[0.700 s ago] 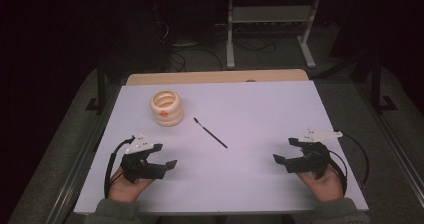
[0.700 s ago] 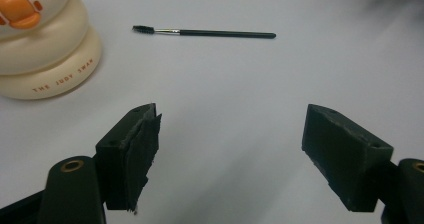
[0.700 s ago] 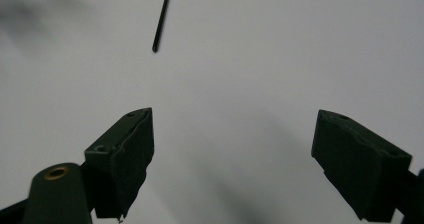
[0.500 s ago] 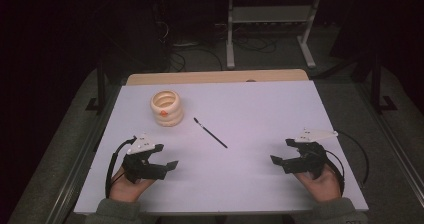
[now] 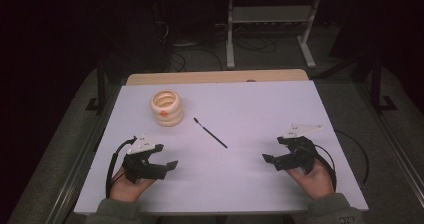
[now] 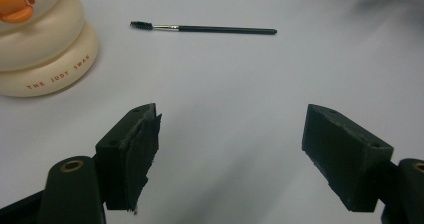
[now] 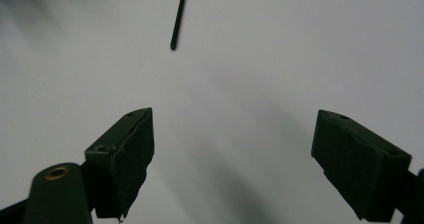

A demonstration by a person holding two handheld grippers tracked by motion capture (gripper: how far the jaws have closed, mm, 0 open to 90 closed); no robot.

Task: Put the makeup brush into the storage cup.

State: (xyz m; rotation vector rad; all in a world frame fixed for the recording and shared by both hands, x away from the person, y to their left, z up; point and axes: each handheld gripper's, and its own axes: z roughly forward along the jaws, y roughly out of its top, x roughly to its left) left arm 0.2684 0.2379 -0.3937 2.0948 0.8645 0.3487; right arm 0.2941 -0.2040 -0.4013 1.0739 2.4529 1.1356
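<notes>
Resting wide-jawed and empty, the left gripper [image 5: 161,160] and right gripper [image 5: 274,153] (apparently pre-grasp) likely must reach the spoolie brush [image 5: 210,132] near the holder [image 5: 167,107].

We find the white worktop [image 5: 260,109] mostly bare. Between the left hand-held gripper [image 5: 162,157] and the right hand-held gripper [image 5: 273,151] we have an open stretch with nothing lying in it. Only two things stand in our way: the thin black spoolie brush [image 5: 210,132], lying flat and slantwise near the middle, and the cream ringed holder [image 5: 167,107], upright toward the far left, just beside the brush's bristle end but apart from it. The right half lies free to the far edge.
</notes>
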